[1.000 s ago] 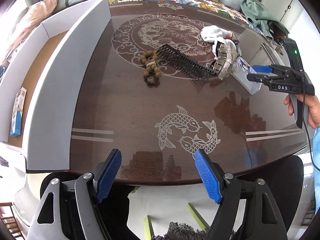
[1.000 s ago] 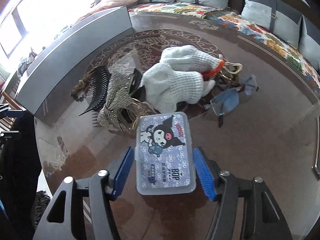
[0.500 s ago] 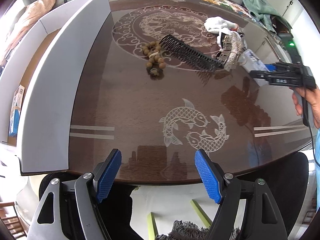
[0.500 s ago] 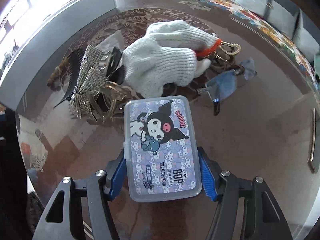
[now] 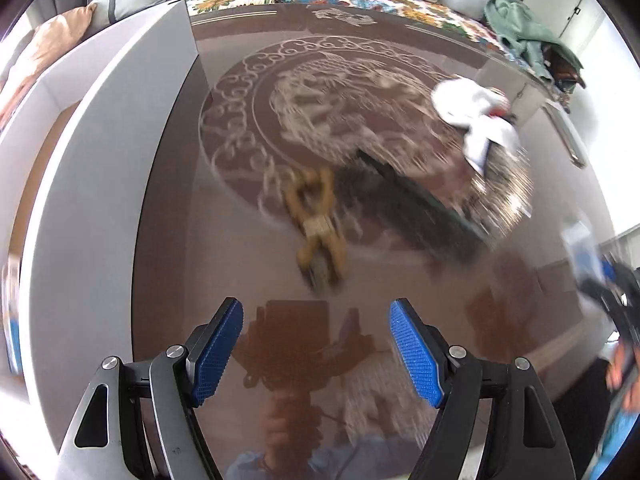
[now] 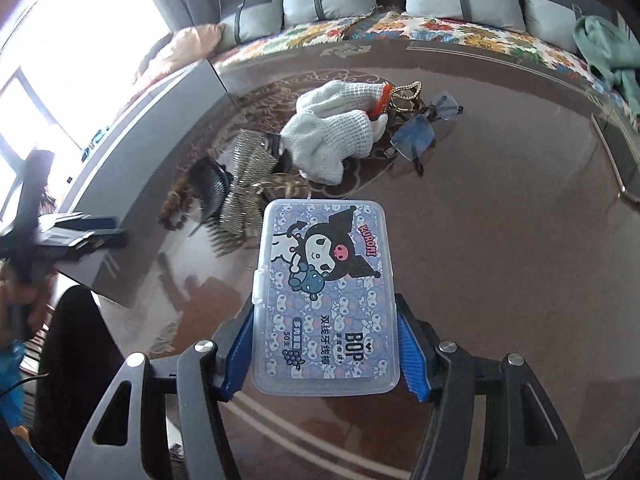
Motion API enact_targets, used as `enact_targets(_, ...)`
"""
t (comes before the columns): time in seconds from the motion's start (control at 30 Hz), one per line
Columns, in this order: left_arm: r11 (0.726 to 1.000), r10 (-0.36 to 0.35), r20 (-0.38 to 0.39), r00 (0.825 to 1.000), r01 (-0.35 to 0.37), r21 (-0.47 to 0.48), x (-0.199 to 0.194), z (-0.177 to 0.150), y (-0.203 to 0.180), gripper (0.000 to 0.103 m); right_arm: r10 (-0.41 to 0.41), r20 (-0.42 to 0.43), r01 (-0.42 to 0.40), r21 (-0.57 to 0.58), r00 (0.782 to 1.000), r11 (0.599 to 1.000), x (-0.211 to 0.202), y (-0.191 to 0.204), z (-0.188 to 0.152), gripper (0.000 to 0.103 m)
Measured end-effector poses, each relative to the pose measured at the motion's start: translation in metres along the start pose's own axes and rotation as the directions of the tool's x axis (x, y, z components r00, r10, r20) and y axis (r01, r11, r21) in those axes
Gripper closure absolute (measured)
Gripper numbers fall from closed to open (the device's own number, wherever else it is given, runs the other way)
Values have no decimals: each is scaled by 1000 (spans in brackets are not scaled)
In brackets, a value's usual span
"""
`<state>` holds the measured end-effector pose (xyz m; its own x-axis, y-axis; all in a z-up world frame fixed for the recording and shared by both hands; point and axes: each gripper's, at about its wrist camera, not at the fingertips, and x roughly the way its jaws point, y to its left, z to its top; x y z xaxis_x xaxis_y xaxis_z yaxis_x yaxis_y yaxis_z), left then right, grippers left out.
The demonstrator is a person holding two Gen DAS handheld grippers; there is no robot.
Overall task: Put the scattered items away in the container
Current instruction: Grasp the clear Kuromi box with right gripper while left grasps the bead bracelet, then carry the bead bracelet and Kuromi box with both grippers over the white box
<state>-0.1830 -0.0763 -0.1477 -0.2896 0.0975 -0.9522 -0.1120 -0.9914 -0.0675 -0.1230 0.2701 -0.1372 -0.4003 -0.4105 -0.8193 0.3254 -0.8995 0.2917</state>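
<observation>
Carrying the clear rectangular plastic floss-pick box with the purple cartoon lid (image 6: 326, 300) risks a slip: smooth walls, pinched only near 1 end, most of its length overhanging forward above the glossy brown patterned surface (image 6: 500, 248). Clamped on both long sides by the right gripper (image 6: 325, 354), blue fingers (image 6: 412, 354) closed to box width. Could also clip the near wall of the long grey cardboard container (image 5: 84, 184) on entry. Left gripper (image 5: 316, 354) spread wide, holding nothing, near the blurred brown bead bracelet (image 5: 318, 224).
</observation>
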Motion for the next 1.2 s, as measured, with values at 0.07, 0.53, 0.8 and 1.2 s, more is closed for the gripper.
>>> enact_targets(0.07, 1000, 7, -29, 1000, -7, -1, 14, 15, 3, 28, 23, 18, -23, 21, 1000, 1000, -8, 5, -4, 41)
enact_targets(0.53, 998, 58, -74, 996, -58, 3, 35, 34, 4, 92, 50, 96, -54, 41, 994, 998, -24, 11, -10, 41)
enact_targets(0.8, 999, -27, -11, 1000, 27, -20, -3, 16, 0, 92, 18, 136, -27, 60, 991, 998, -32, 10, -15, 41)
enact_targets(1.2, 997, -74, 91, 993, 74, 4, -54, -28, -14, 92, 8, 159, -22, 90, 987, 996, -40, 20, -19, 41)
